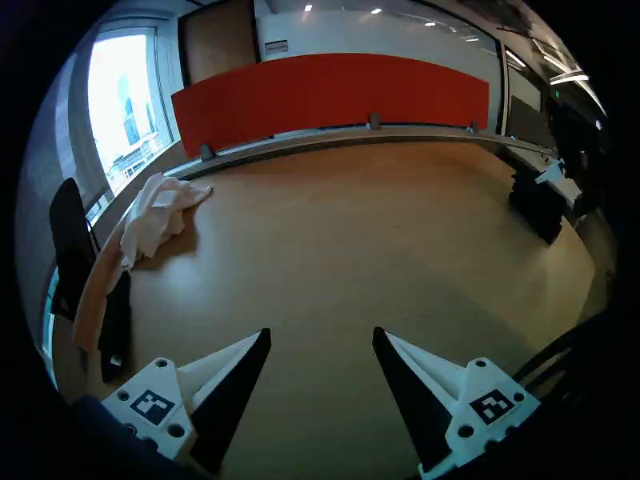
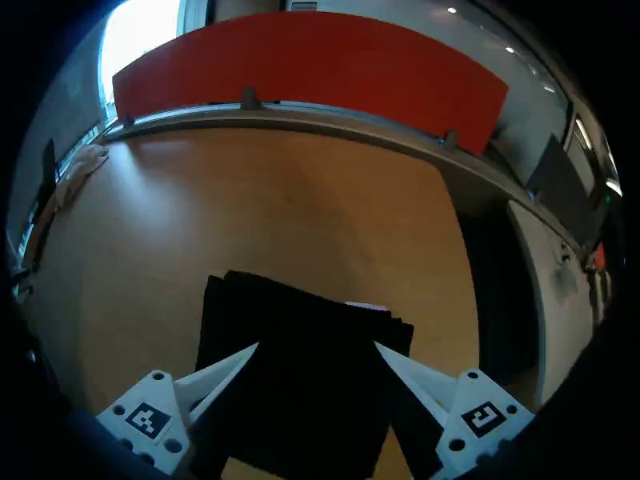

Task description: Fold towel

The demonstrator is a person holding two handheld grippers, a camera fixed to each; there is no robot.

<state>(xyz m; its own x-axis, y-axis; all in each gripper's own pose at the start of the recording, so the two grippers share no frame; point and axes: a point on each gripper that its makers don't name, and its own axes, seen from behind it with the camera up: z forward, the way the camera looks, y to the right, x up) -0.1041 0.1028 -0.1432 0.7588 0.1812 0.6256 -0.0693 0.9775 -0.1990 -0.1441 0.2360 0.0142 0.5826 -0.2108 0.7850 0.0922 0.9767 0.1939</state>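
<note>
Black folded towel (image 2: 298,380) beneath spread right tool (image 2: 316,345); tabletop (image 2: 280,200) beyond

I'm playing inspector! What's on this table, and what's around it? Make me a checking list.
Surface: a light wooden table, smooth, with no marks that can be seen.
Job's things: a black towel lies folded flat, and a cream towel is crumpled at the table's far left edge.
Clutter: nothing seen.
Grippers: the left hand-held gripper is open over bare wood. The right hand-held gripper is open over the black towel and is not gripping it.
Cables: a dark curved line might be a cable, but it's hard to tell.
Surroundings: a red divider runs along the table's far edge, with a bright window and a dark chair to the left.
</note>
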